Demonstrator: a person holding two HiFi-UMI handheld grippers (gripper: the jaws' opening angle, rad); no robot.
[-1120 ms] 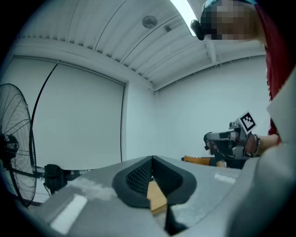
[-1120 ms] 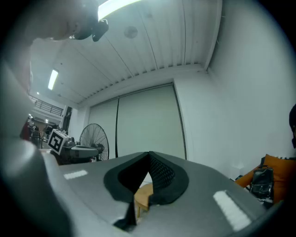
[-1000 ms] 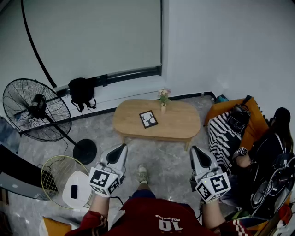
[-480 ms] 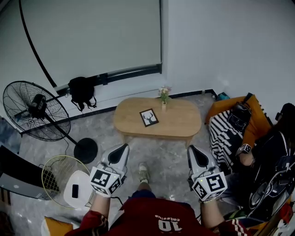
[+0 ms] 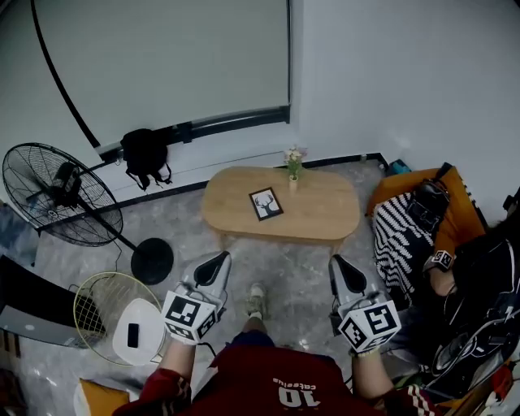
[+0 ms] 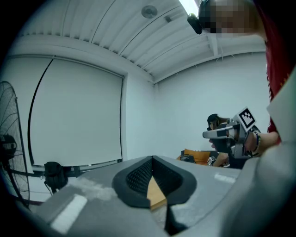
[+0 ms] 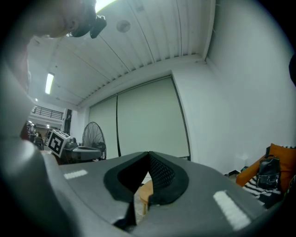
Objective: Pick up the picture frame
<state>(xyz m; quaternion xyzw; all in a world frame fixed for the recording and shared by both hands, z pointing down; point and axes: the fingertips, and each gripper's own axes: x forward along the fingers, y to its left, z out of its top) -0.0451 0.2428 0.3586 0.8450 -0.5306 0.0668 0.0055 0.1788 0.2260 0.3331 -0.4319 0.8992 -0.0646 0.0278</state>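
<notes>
- Overhead, picture frame (image 5: 266, 203) flat at middle of wooden table (image 5: 321, 215), long axis running roughly 11 to 5 o'clock, printed antlers toward the 11 end.
- Sits at 1 o'clock from left gripper (image 5: 218, 262) and between 10 and 11 from right gripper (image 5: 337, 268), well apart from both.
- Left gripper view: jaws pressed together, empty, tan tabletop sliver beyond.
- Right gripper view: jaws closed tip to tip, nothing pinched.

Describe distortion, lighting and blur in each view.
Head view: dim, bluish, wide-angle bend, yet the frame on the table reads clearly. Left gripper view: strong fisheye, dark corners, ceiling lamp glaring. Right gripper view: same fisheye and dark corners.
</notes>
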